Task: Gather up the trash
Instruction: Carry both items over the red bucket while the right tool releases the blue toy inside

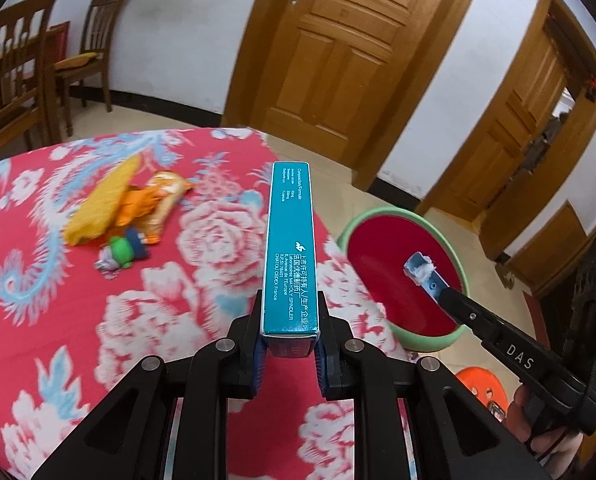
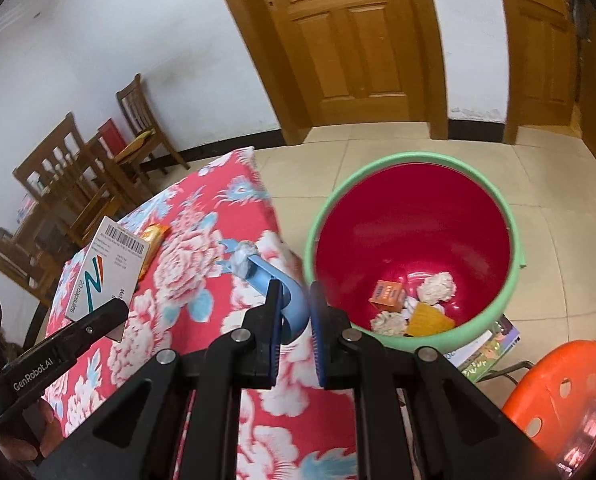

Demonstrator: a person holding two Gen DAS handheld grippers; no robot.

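My left gripper (image 1: 290,304) is shut on a long teal medicine box (image 1: 290,240), held upright on its edge above the red floral tablecloth (image 1: 170,320). In the right wrist view the same box (image 2: 106,272) shows its white barcode face. My right gripper (image 2: 294,300) is shut on a curved blue plastic piece (image 2: 274,280) with a white tissue wad (image 2: 244,258) at its tip. In the left wrist view that blue piece (image 1: 422,270) hangs over the red bin with a green rim (image 1: 382,213). The bin (image 2: 378,162) stands on the floor beside the table.
Inside the bin lie a small orange box (image 2: 387,295), crumpled tissues (image 2: 437,287) and a yellow wrapper (image 2: 428,319). Yellow and orange wrappers (image 1: 110,204) and a small green-blue object (image 1: 124,254) lie on the table. An orange stool (image 2: 558,392) stands at right; wooden chairs (image 1: 14,80) at far left.
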